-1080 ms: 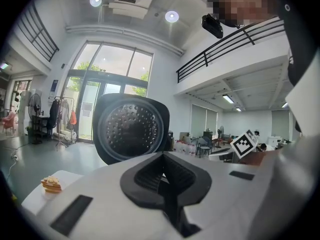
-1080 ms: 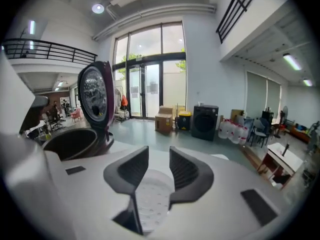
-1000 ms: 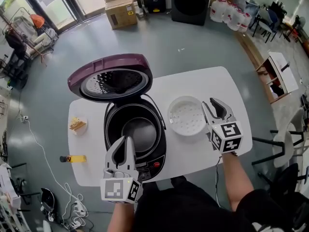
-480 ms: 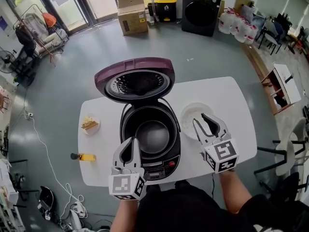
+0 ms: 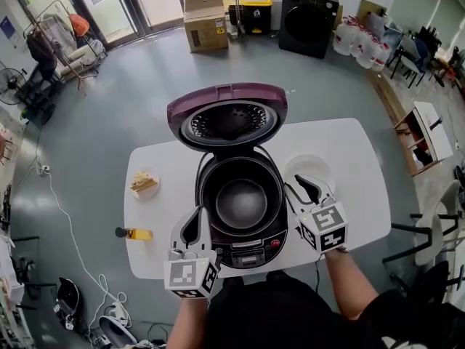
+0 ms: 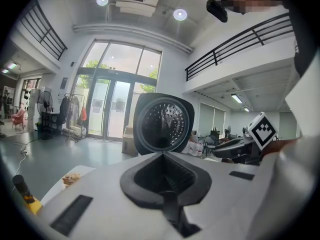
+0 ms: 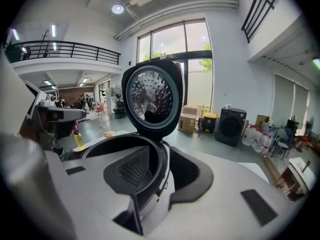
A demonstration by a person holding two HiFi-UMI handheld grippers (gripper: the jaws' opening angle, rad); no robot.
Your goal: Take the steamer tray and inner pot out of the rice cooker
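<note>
Tray [image 5: 311, 167] is out, on the table [image 5: 349, 147] right of the cooker [image 5: 251, 247]. Pot [image 5: 242, 203] sits inside. My right gripper [image 5: 296, 185], jaws part-open and empty, hangs beside the rim, likely to take the pot. Left gripper [image 5: 196, 213] is closed, idle.

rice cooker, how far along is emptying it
Done: the lid is up and the white steamer tray is out, lying on the table right of the rice cooker. In hand: the right gripper, jaws apart and empty, is at the cooker's right rim; the left gripper is shut and empty at its front. Left: the inner pot sits in the cooker, to be lifted out.
</note>
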